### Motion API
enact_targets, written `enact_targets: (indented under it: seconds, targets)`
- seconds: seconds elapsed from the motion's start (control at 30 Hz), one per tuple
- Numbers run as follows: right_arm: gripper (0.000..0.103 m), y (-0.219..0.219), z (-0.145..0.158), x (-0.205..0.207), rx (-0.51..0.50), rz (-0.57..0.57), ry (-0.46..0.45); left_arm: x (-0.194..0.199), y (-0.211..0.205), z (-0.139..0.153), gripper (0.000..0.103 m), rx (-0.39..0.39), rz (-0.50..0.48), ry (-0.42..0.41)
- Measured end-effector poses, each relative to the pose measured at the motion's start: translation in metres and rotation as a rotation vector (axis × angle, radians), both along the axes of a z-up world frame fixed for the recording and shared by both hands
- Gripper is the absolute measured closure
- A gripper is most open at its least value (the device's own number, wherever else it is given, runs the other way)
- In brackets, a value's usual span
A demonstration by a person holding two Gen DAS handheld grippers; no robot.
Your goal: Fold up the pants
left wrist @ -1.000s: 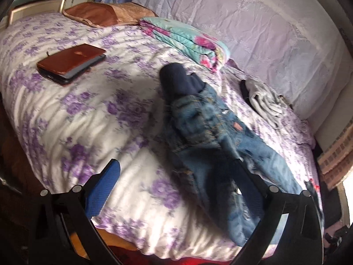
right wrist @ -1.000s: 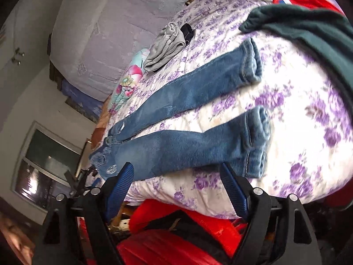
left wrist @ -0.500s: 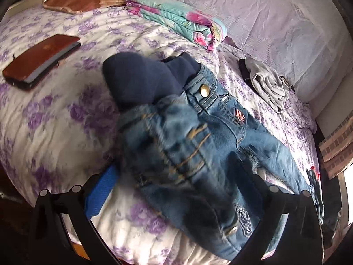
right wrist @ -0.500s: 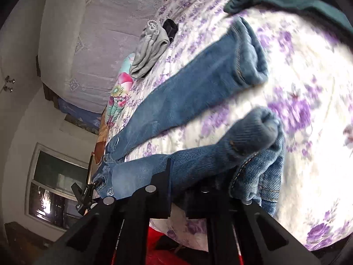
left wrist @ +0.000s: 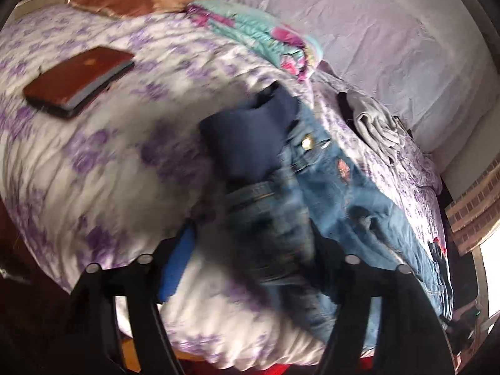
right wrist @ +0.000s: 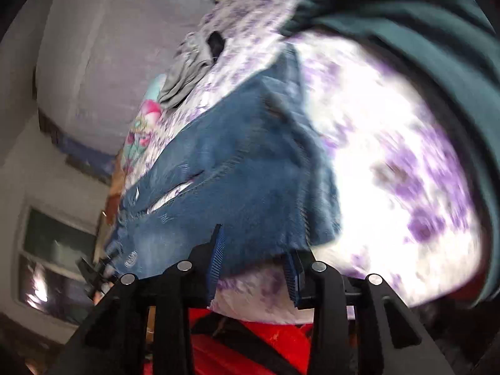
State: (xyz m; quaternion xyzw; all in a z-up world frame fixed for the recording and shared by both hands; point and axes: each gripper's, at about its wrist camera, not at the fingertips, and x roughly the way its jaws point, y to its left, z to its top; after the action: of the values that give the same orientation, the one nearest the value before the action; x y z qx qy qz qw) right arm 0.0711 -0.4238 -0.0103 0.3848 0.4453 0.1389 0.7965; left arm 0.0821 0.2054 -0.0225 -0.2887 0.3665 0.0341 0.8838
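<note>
Blue jeans (left wrist: pixel 337 193) lie on the purple-flowered bedspread (left wrist: pixel 93 172), waist nearest, with a dark blue lining and a brass button showing. My left gripper (left wrist: pixel 250 237) straddles the bunched waistband. Its jaws are closing; the left blue pad (left wrist: pixel 175 268) still stands off the denim, and the right finger is hidden behind cloth. In the right wrist view the jeans' legs (right wrist: pixel 234 162) lie one over the other, hems near me. My right gripper (right wrist: pixel 254 268) sits at the hem edge with its jaws opening and both pads clear of the cloth.
A brown notebook (left wrist: pixel 78 78), a brown cushion (left wrist: pixel 131 0) and a folded floral blanket (left wrist: pixel 259 37) lie toward the head of the bed. A grey garment (left wrist: pixel 375 125) rests by the lilac backrest. A dark green garment (right wrist: pixel 422 47) covers the bed's right side. Red fabric (right wrist: pixel 250 343) is below the bed edge.
The left gripper came in over the waistband and its jaws narrowed. The right gripper shut on the near leg's hem, carried it onto the far leg, and its jaws have parted.
</note>
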Motion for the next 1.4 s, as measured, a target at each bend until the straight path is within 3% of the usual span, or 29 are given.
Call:
enact_targets:
  seconds: [0.03, 0.13, 0.23, 0.27, 0.33, 0.4, 0.53, 0.67, 0.73, 0.9, 0.97, 1.07, 1.1, 1.17, 1.23, 1.27, 1.33, 1.37, 1.4]
  targets:
    - [0.073, -0.016, 0.000, -0.009, 0.046, -0.049, -0.030, -0.002, 0.007, -0.001, 0.034, -0.024, -0.014, -0.005]
    - [0.070, -0.038, 0.036, -0.015, -0.063, -0.140, -0.161, -0.009, 0.018, 0.012, 0.026, -0.018, 0.010, -0.014]
    - [0.064, -0.038, 0.059, 0.013, -0.096, -0.101, -0.212, -0.019, 0.020, 0.045, 0.015, 0.139, 0.110, -0.079]
    - [0.060, -0.037, 0.064, 0.024, -0.103, -0.100, -0.214, -0.018, 0.021, 0.058, 0.008, 0.204, 0.147, -0.113]
    - [0.052, -0.036, 0.067, 0.053, -0.126, -0.080, -0.210, -0.006, 0.022, 0.072, 0.007, 0.268, 0.160, -0.116]
    - [0.045, -0.038, 0.065, 0.080, -0.161, -0.074, -0.183, 0.024, 0.022, 0.082, 0.007, 0.299, 0.106, -0.088]
    - [0.045, -0.043, 0.040, 0.128, -0.181, -0.082, -0.089, 0.092, 0.017, 0.083, 0.007, 0.321, -0.026, 0.012]
    - [0.045, -0.041, 0.008, 0.152, -0.186, -0.060, 0.005, 0.151, 0.010, 0.075, 0.007, 0.273, -0.112, 0.094]
    - [0.044, -0.037, 0.008, 0.154, -0.204, -0.043, -0.015, 0.168, 0.002, 0.063, 0.007, 0.258, -0.159, 0.135]
    - [0.040, -0.028, 0.010, 0.153, -0.235, 0.010, -0.042, 0.209, -0.006, 0.035, 0.007, 0.323, -0.195, 0.274]
    - [0.032, -0.025, 0.010, 0.154, -0.228, 0.024, -0.060, 0.221, -0.003, 0.022, 0.007, 0.291, -0.218, 0.292]
    - [0.033, -0.023, 0.010, 0.156, -0.239, 0.026, -0.077, 0.233, 0.006, 0.008, 0.007, 0.206, -0.244, 0.283]
    - [0.037, -0.021, 0.010, 0.155, -0.261, 0.024, -0.083, 0.237, 0.008, 0.004, 0.007, 0.164, -0.258, 0.272]
    - [0.067, -0.016, 0.011, 0.154, -0.320, 0.006, -0.081, 0.240, 0.010, 0.000, 0.007, 0.091, -0.273, 0.242]
    - [0.088, -0.015, 0.013, 0.155, -0.309, 0.011, -0.088, 0.241, 0.007, 0.003, 0.021, 0.061, -0.273, 0.205]
    - [0.089, -0.015, 0.018, 0.156, -0.311, 0.007, -0.102, 0.240, 0.008, 0.004, 0.033, 0.040, -0.270, 0.193]
    - [0.089, -0.010, 0.034, 0.161, -0.329, 0.000, -0.157, 0.240, 0.010, 0.009, 0.046, 0.000, -0.240, 0.169]
    - [0.090, -0.007, 0.043, 0.165, -0.332, -0.002, -0.178, 0.239, 0.012, 0.012, 0.061, -0.034, -0.232, 0.151]
    - [0.090, -0.006, 0.050, 0.171, -0.329, -0.006, -0.193, 0.239, 0.014, 0.013, 0.069, -0.057, -0.232, 0.141]
